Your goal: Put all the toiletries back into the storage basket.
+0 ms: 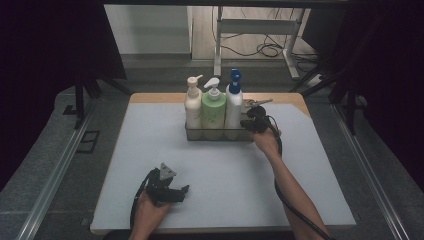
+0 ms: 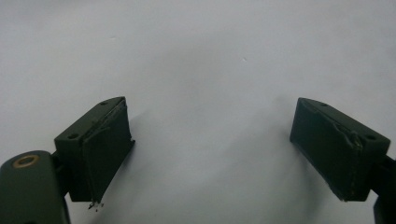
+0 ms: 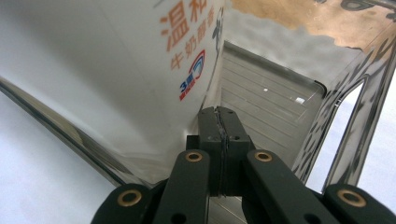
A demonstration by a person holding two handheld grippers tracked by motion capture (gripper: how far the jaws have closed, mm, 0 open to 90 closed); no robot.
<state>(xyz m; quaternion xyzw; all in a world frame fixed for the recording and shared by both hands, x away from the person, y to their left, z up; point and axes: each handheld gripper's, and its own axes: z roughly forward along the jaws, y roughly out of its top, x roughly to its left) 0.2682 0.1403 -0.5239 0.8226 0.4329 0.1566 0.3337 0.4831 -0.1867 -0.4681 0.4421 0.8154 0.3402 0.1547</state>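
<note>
Rack (image 3: pixel 348 93): shiny mirror-like metal w/ ribbed floor. White bottle (image 3: pixel 116 70): smooth glossy plastic. Desk (image 1: pixel 150 150): matt white top, wood edge. Gripper pads (image 2: pixel 107 144): matt black, scuffed.

Dim overall, dark at both sides of the high view. Soft shadows under the left gripper's (image 2: pixel 208 140) pads on the pale mat (image 2: pixel 201 56). Glare and warped reflections on the metal caddy (image 3: pixel 345 107) beyond the right gripper (image 3: pixel 223 135). Slightly blurred, grainy.
</note>
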